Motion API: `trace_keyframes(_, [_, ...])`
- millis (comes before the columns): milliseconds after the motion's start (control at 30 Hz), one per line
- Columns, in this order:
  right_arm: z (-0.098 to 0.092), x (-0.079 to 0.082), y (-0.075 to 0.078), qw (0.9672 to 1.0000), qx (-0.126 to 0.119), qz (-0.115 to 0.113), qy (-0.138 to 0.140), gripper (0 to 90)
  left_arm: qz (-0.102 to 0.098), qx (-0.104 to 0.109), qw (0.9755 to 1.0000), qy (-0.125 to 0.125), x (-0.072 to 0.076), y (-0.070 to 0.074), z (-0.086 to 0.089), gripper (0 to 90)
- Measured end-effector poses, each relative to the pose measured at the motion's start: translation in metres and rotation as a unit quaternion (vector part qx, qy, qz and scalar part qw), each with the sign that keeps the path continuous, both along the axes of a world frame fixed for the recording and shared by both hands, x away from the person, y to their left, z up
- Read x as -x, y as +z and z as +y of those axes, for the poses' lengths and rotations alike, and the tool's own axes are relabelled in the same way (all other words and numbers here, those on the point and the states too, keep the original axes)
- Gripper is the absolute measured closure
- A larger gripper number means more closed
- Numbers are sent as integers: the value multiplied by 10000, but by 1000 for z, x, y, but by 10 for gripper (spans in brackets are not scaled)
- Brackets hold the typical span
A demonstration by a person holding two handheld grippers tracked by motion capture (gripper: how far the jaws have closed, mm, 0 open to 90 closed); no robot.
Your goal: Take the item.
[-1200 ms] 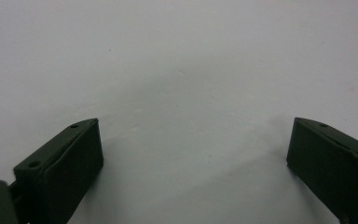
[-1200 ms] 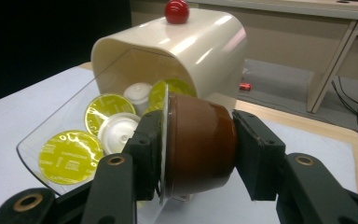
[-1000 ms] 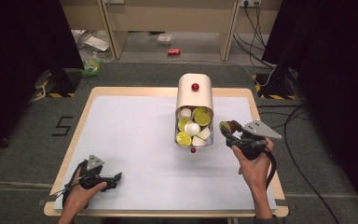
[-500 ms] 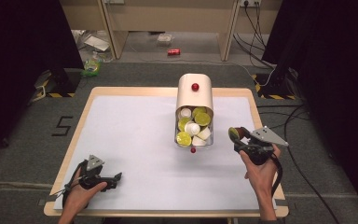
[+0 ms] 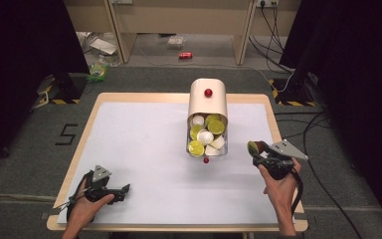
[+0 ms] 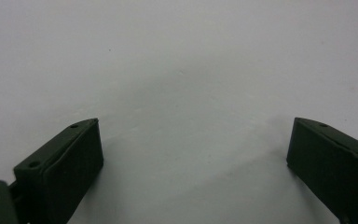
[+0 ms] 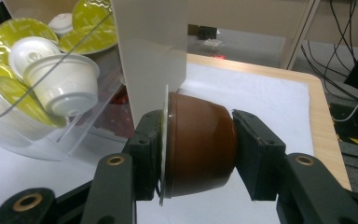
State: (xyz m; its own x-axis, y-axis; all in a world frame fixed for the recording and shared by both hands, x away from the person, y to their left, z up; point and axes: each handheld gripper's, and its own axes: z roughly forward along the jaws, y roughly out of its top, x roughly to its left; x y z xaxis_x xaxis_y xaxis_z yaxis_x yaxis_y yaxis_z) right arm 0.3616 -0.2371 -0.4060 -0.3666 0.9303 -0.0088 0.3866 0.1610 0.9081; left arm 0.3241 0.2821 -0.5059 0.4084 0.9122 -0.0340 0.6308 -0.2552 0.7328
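right gripper clamps a smooth brown capsule, raised nr table's right edge, beside clear dispenser of capsules. left gripper rests low on white mat, jaws wide apart.

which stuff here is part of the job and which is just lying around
In use:
- brown capsule, clamped in the right gripper
- capsule dispenser with its drawer of capsules
- left gripper, open on the table

Lying about:
- red can on the floor
- cables

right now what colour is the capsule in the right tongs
Brown body, best seen in the right gripper view: capsule clamped in the right tongs.
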Motion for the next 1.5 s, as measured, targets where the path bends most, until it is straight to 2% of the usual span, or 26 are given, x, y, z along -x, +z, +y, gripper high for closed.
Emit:
trace_keyframes(533, [-7,-2,-16,9999,-7,134,-104,553,1,-2,10000,-1,0,0,0,28])
trace_keyframes(967, [-16,-7,-36,9990,9,400,-209,552,2,-4,10000,-2,0,0,0,28])
trace_keyframes(1167, [-16,-10,-47,9977,72,648,-162,552,1,-4,10000,-1,0,0,0,28])
trace_keyframes(1500, [-10,-15,-63,9934,128,1143,34,547,1,-5,10000,-2,0,0,0,28])
